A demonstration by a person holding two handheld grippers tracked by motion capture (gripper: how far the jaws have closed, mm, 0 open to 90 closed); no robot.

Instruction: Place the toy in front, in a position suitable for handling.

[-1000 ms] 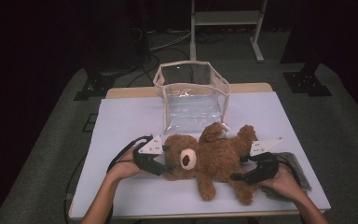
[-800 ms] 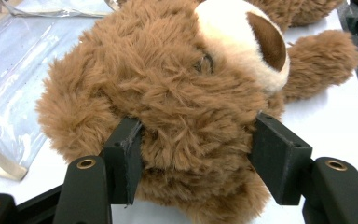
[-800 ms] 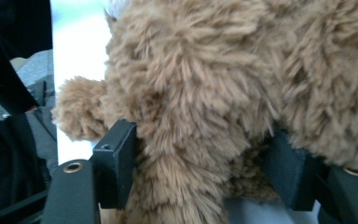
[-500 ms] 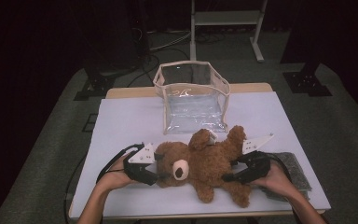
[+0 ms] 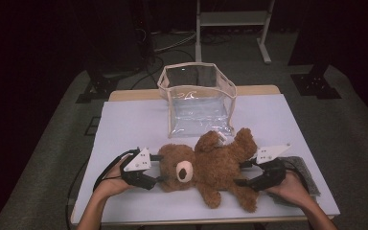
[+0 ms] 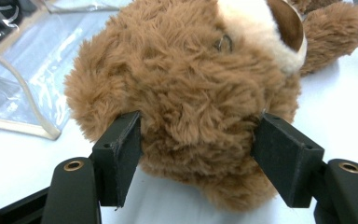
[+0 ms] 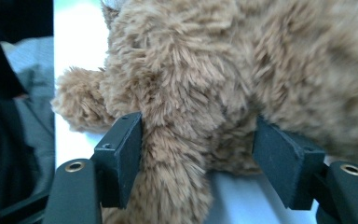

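A brown teddy bear (image 5: 211, 165) lies on its back on the white table (image 5: 124, 124), head to the left. My left gripper (image 5: 159, 168) has its jaws on either side of the bear's head (image 6: 191, 93), and fur meets both pads (image 6: 121, 154). My right gripper (image 5: 242, 173) straddles the bear's lower body and a leg (image 7: 191, 116), and fur bulges over both pads (image 7: 279, 158). Both pairs of jaws have just been opening a little, with the bear still between them.
A clear plastic bag (image 5: 199, 96) with beige trim stands open behind the bear, and its flap (image 6: 18, 70) lies flat on the table. A grey cloth (image 5: 306, 167) lies under the right hand. Dark stands and a metal frame (image 5: 230, 19) are on the floor beyond.
The bear and both grippers slid left across the table and a bit nearer the front edge. Over the last half second they stayed about where they were.
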